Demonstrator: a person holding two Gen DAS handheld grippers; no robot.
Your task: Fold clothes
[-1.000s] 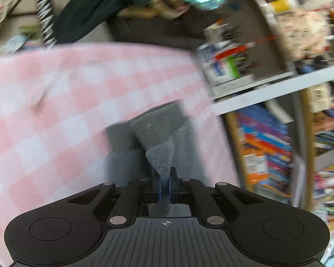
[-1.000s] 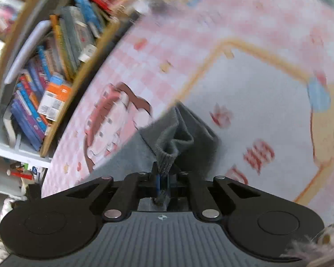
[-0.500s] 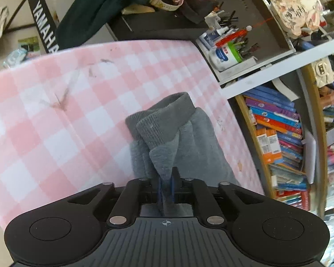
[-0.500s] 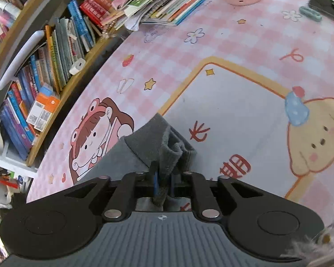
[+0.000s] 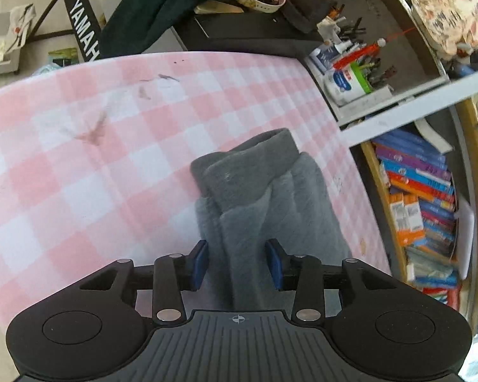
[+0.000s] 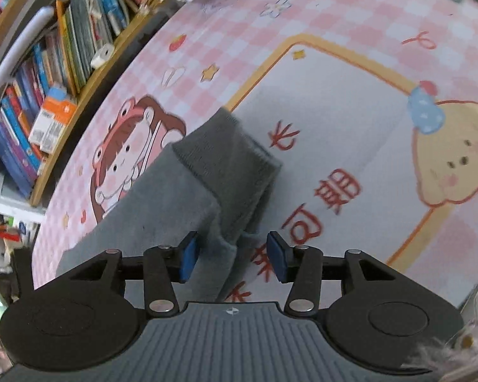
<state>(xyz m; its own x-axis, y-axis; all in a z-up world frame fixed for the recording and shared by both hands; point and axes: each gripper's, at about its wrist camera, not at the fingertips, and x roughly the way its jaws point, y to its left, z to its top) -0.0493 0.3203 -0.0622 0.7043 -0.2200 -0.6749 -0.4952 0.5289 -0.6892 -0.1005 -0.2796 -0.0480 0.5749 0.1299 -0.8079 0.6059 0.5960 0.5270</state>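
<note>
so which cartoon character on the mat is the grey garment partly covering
The girl in the frog hat, on the mat's bookshelf side: the grey garment overlaps her lower edge. The yellow puppy lies clear of it, further off.

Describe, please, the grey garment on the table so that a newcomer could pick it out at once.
Find the pink checked tablecloth beside the bookshelf. Near its bookshelf edge lies the grey fleece garment, folded into a narrow bundle with a darker ribbed cuff on top. It is the only cloth item lying between the open left claw.
</note>
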